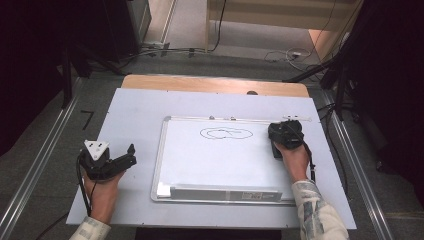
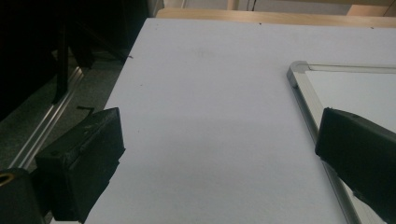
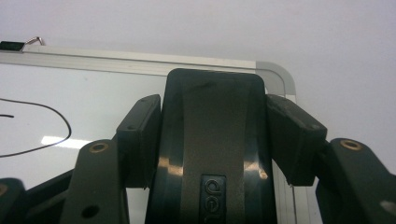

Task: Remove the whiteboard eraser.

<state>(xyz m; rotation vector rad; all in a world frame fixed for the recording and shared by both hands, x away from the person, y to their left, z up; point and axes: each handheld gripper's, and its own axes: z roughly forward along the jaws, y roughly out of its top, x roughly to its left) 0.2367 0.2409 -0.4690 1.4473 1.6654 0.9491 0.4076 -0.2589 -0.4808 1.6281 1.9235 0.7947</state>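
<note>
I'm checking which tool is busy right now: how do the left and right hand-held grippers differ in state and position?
The left hand-held gripper has its jaws wide apart with nothing between them; the right hand-held gripper is shut on a dark eraser. The left one rests on the table sheet beside the whiteboard; the right one sits over the whiteboard's far right corner. Both are black and each is held in a hand.

The bench (image 1: 140, 115) is lit evenly from above, while both sides of the high view are lost in deep shadow. A small glare patch is seen on the whiteboard (image 3: 60, 140) in the right gripper view, and highlights are caught on the glossy eraser (image 3: 212, 140). The near black parts are rendered soft and dim in the left gripper view.
</note>
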